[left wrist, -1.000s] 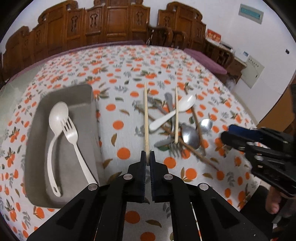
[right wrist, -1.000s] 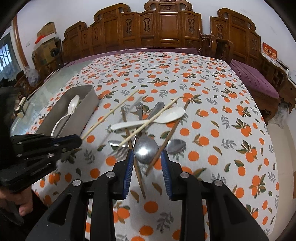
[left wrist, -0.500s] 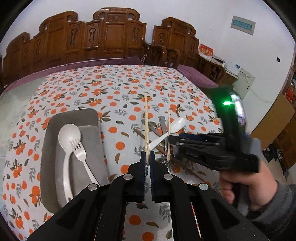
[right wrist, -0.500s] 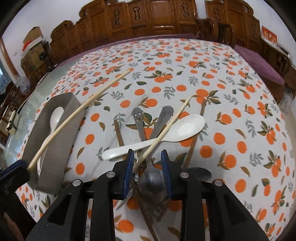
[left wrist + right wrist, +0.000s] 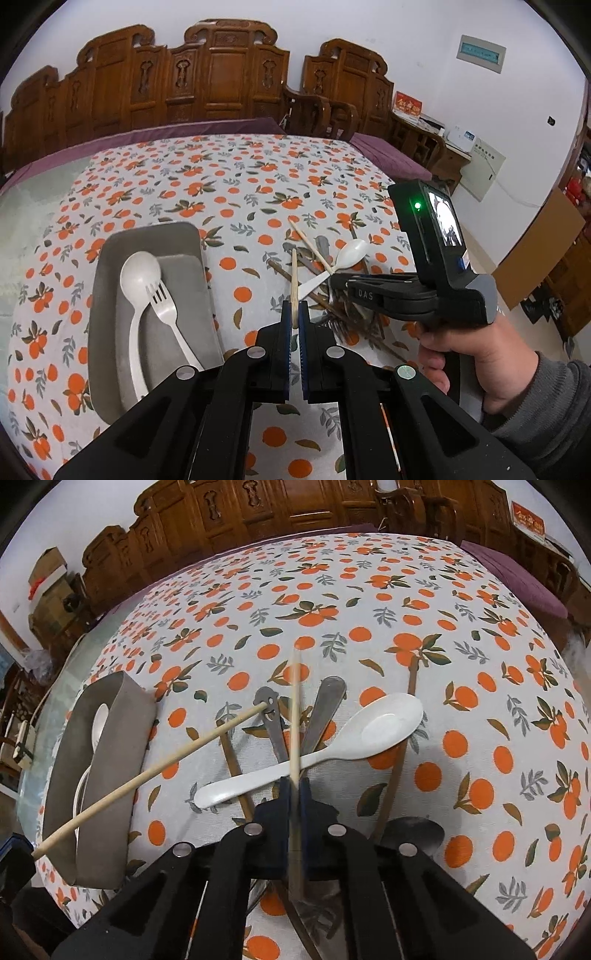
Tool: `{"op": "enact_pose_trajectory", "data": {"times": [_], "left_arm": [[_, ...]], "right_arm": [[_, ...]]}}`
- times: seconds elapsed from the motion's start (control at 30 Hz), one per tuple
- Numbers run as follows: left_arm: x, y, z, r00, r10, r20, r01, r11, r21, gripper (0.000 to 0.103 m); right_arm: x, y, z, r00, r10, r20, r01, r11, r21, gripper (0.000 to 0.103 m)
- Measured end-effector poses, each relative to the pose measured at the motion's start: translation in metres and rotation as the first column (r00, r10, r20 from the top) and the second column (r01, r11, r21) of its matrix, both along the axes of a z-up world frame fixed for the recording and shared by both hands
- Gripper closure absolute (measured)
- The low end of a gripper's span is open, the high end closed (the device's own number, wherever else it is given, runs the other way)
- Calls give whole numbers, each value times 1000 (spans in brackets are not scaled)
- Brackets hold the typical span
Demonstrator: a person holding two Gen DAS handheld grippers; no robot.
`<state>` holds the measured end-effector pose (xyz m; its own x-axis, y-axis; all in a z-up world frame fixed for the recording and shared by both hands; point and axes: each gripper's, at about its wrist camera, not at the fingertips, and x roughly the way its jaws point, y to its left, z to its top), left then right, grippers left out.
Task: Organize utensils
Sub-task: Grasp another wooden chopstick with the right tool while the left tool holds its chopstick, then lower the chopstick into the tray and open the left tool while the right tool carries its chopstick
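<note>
My left gripper is shut on a light wooden chopstick, held above the table; that chopstick also shows in the right wrist view. My right gripper is shut on a second light chopstick over the utensil pile. It appears in the left wrist view with its chopstick. The pile holds a white spoon, metal handles and dark brown chopsticks. A grey tray at left holds a white spoon and white fork.
The table wears a white cloth with orange fruit print. Carved wooden chairs stand along the far side. The tray also shows at the left in the right wrist view. A metal spoon bowl lies right of my right gripper.
My left gripper has risen with its chopstick. My right gripper moved down into the pile and shut on the second light chopstick.
</note>
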<state>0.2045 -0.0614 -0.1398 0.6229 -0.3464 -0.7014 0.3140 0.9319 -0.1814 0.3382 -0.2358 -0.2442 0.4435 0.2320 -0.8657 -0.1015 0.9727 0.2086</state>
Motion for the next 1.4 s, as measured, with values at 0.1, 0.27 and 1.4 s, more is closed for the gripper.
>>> {"op": "enact_pose_trajectory", "data": {"times": [0.1, 0.27, 1.4], "left_arm": [[-1, 0, 4, 1000, -1, 18, 1, 1000, -6, 101], [-5, 4, 12, 999, 2, 47, -2, 1000, -13, 101], [-22, 101, 23, 970, 218, 112, -227, 971, 79, 101]], "right_arm": [[-2, -4, 5, 1000, -8, 9, 8, 1000, -11, 97], [-9, -9, 19, 999, -4, 41, 4, 1000, 5, 97], [-63, 79, 82, 960, 225, 168, -235, 971, 41, 97]]}}
